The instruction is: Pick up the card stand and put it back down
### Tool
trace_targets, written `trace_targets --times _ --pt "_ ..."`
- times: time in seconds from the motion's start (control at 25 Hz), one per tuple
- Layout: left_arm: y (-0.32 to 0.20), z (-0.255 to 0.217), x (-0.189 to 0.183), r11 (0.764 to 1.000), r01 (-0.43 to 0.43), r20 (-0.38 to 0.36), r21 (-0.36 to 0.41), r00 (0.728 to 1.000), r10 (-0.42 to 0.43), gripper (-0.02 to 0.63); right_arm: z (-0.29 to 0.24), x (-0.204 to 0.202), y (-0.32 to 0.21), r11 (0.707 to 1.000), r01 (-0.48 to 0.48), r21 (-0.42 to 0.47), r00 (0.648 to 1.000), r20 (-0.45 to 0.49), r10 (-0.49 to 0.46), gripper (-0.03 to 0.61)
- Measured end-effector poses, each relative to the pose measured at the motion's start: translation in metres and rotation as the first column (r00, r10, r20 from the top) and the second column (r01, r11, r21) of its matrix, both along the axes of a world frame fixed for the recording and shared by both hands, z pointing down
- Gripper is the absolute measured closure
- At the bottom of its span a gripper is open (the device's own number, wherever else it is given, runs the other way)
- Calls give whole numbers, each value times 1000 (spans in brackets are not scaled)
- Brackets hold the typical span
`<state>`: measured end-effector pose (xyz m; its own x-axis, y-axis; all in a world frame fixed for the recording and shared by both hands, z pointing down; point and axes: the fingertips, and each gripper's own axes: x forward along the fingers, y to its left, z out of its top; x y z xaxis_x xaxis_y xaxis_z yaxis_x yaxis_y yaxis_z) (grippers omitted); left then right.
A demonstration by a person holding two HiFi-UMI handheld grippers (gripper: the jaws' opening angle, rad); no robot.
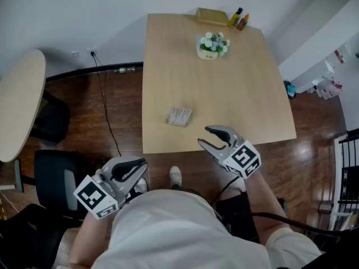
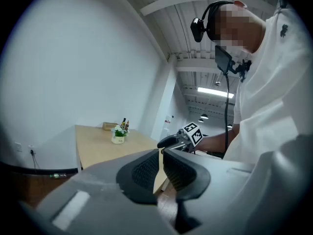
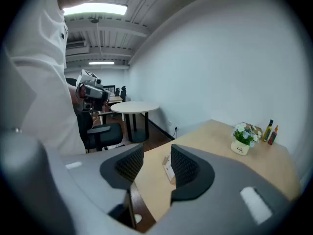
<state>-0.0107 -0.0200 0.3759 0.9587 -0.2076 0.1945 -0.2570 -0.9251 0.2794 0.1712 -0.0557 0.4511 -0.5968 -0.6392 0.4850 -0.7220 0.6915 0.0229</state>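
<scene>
My right gripper (image 1: pixel 203 135) hovers at the near edge of the table (image 1: pixel 235 105), jaws spread wide with nothing between them. The card stand (image 1: pixel 179 116) sits on the table just ahead and to its left, close to the front edge, untouched. My left gripper (image 1: pixel 140 167) is low, off the table, jaws pinched together and empty. The flower pot (image 1: pixel 212 45) stands at the far end.
</scene>
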Motion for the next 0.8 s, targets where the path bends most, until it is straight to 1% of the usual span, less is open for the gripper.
trace_targets --times 0.24,0.52,0.64,0.8 --pt "-14 -4 7 997 82 0 12 997 -82 580 28 19 -54 998 51 -38 999 -6 -52 407" --pt "-23 -3 0 980 201 17 4 979 -201 580 67 15 -104 984 145 -107 989 -3 -146 411" --pt "-23 -2 -3 974 227 26 -3 973 -227 580 84 12 -115 975 169 -143 985 0 -170 414" --pt "-25 -1 -5 971 240 31 -9 970 -239 580 103 9 -126 962 195 -191 981 17 -196 425"
